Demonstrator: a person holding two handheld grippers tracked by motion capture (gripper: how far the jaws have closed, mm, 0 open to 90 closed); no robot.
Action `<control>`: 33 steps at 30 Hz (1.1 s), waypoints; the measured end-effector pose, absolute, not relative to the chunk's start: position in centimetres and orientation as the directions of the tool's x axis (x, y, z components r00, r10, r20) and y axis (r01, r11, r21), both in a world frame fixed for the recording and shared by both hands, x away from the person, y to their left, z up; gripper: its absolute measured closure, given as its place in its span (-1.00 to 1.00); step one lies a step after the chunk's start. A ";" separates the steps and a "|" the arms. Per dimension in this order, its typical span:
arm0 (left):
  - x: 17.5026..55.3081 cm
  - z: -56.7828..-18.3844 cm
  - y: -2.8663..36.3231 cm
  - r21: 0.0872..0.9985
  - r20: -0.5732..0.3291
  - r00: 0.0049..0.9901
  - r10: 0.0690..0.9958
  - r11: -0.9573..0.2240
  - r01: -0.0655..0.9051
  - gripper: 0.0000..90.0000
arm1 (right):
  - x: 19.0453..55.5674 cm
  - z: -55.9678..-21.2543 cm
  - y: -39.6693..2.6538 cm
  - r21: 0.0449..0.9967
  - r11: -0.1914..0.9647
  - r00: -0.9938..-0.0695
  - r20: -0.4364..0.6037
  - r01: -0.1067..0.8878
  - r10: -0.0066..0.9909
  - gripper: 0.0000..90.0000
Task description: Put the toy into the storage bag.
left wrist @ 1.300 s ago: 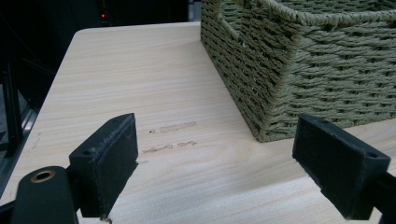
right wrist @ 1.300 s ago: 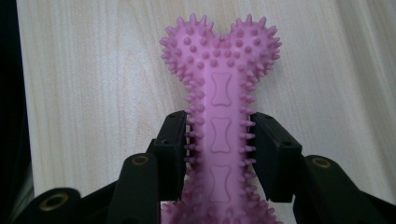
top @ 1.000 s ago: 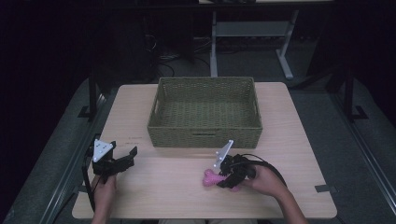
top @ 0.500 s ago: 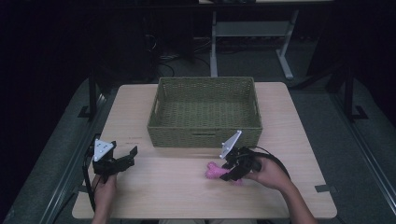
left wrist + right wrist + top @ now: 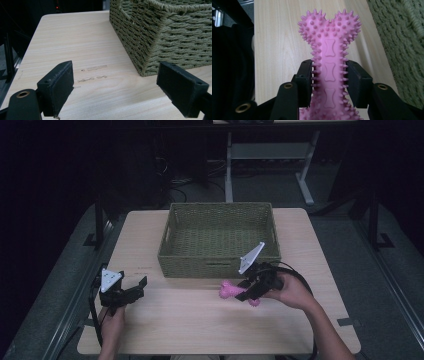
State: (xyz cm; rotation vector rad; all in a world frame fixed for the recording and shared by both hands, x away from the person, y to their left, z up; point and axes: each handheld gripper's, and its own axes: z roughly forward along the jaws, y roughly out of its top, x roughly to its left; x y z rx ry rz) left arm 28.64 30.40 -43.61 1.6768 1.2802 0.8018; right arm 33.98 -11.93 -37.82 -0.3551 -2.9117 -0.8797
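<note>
The right claw grips a pink spiked rubber dog bone by its shaft, long axis running straight out between the jaws, just above the tabletop. The left claw gapes empty farther off. Beyond the bone, close by, sits the green woven basket, nearer the right hand.

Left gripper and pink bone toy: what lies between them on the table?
Nothing: in the high view, bare table separates the left gripper from the pink bone toy.
</note>
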 end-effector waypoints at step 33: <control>28.9 -43.8 29.9 0.900 0.014 0.282 0.959 -0.135 0.414 -0.70 | 37.2 -33.2 -12.9 0.555 0.793 -0.967 0.147 0.254 0.207 0.29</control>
